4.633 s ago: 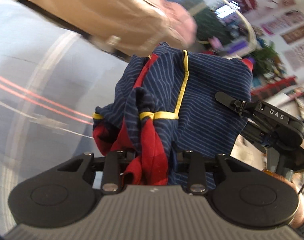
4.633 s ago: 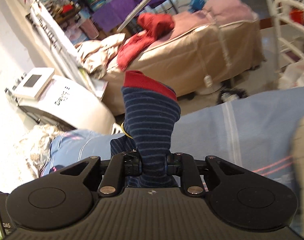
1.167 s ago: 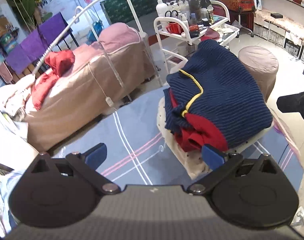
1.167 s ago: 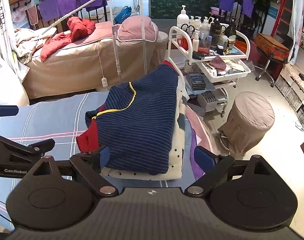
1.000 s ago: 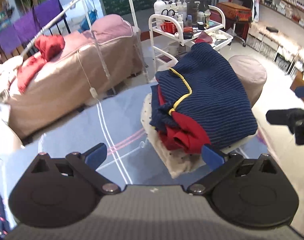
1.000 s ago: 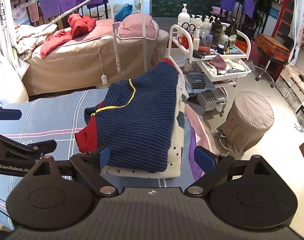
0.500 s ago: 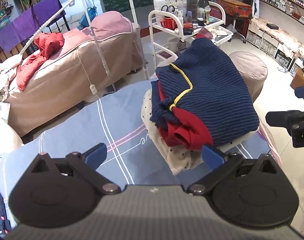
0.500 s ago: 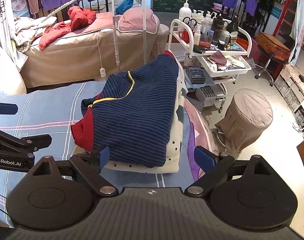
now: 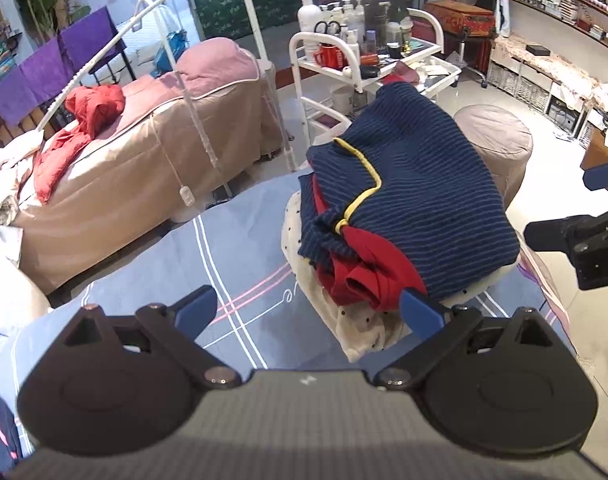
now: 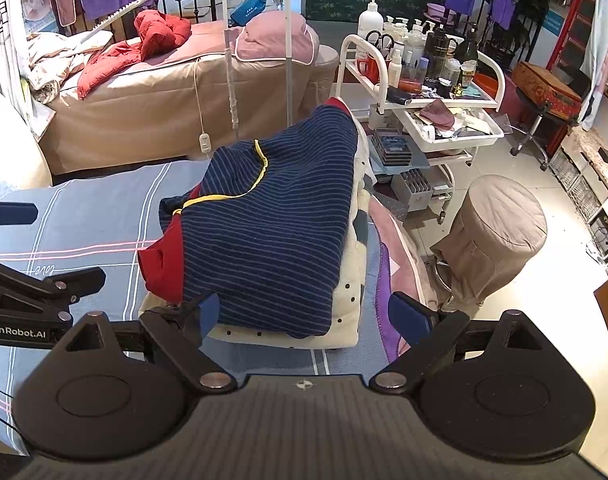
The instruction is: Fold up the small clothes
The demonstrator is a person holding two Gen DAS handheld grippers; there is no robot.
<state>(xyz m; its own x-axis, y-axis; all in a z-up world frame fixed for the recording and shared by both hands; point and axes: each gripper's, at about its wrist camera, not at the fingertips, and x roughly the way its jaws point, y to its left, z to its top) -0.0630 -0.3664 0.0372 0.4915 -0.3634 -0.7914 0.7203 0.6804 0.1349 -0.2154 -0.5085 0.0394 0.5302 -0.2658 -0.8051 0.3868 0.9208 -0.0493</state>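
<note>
Left gripper: jaws wide apart, holding nothing.
Right gripper: jaws wide apart, holding nothing.
Navy pinstriped garment with red lining and yellow piping: folded, topping the stack.
Cream dotted folded cloth: directly beneath it.
Blue-grey striped bedsheet: under the stack.
White trolley of bottles: behind.

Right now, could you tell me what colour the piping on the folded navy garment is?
Yellow piping, clearest in the left wrist view.
</note>
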